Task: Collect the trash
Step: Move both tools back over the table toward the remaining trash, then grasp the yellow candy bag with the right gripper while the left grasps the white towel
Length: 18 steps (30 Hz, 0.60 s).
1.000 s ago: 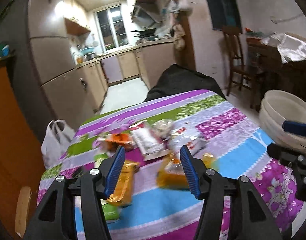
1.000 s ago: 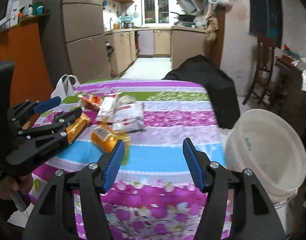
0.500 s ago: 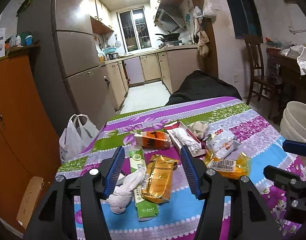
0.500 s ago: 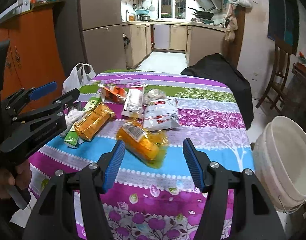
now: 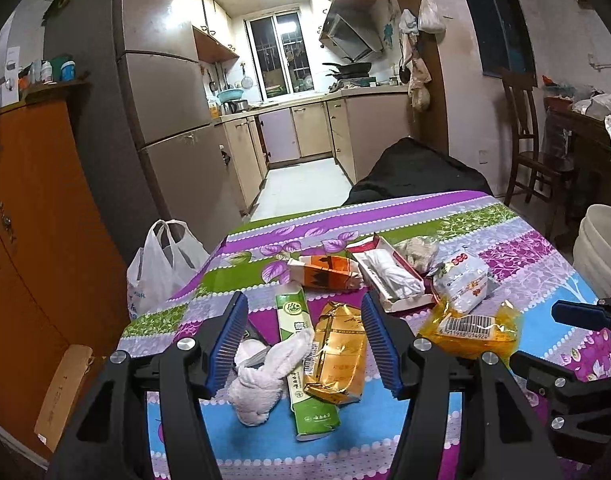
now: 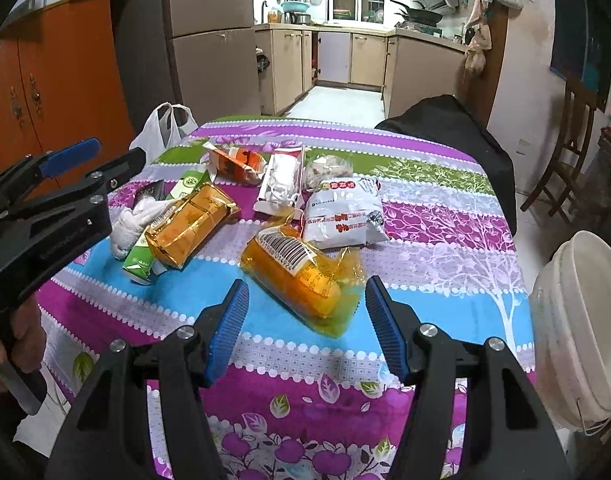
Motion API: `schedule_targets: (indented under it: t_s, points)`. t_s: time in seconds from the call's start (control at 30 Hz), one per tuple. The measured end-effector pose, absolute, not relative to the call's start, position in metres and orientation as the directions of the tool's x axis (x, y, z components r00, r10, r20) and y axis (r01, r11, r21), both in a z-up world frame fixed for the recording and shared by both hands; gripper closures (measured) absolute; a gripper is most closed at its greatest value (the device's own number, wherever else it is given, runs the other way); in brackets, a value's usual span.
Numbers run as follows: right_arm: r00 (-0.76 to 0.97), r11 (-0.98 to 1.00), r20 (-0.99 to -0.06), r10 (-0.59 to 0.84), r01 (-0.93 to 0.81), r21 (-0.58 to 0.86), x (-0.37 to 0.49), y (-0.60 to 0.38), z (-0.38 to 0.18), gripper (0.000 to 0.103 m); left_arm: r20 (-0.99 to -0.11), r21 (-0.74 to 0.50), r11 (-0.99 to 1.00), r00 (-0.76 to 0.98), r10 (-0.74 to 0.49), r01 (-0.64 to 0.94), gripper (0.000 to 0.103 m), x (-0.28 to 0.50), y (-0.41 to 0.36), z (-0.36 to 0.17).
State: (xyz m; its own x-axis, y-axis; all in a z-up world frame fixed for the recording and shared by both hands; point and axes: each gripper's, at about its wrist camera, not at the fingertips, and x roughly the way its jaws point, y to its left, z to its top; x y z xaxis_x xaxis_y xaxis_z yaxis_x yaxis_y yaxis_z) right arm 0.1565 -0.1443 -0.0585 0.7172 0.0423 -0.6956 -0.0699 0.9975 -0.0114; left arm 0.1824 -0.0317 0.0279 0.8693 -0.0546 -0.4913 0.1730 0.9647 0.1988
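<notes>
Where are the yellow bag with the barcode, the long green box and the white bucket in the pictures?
yellow bag with the barcode (image 6: 295, 270): right wrist view, on its middle below the barcode label.
long green box (image 5: 301, 356): left wrist view, on its top face.
white bucket (image 6: 577, 320): right wrist view, on its outer wall.

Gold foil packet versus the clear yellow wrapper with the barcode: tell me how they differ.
The gold foil packet is opaque and shiny; the yellow wrapper is see-through with a white barcode label. The packet lies by the left gripper, against a green carton; the wrapper lies before the right gripper. Both rest flat on the tablecloth, ungrasped.
</notes>
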Motion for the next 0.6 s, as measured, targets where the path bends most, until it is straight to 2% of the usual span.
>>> schedule_targets:
  t_s: [0.17, 0.4, 0.6]
  points:
    - [0.703, 0.997, -0.71, 0.043, -0.076, -0.015, 0.161, -0.145, -0.066, 0.044, -0.511, 0.17, 0.973, 0.858, -0.05, 0.158, 0.037, 0.19, -0.013, 0.023]
    - [0.664, 0.989, -0.74, 0.107, -0.145, 0.013, 0.174, -0.151, -0.083, 0.044, -0.564, 0.136, 0.99, 0.825, 0.037, 0.048, 0.037, 0.207, 0.062, 0.002]
    - [0.629, 0.984, -0.766, 0.128, -0.178, 0.019, 0.209, -0.154, -0.101, 0.042, -0.585, 0.106, 0.994, 0.81, 0.035, 0.034, 0.037, 0.209, 0.098, -0.01]
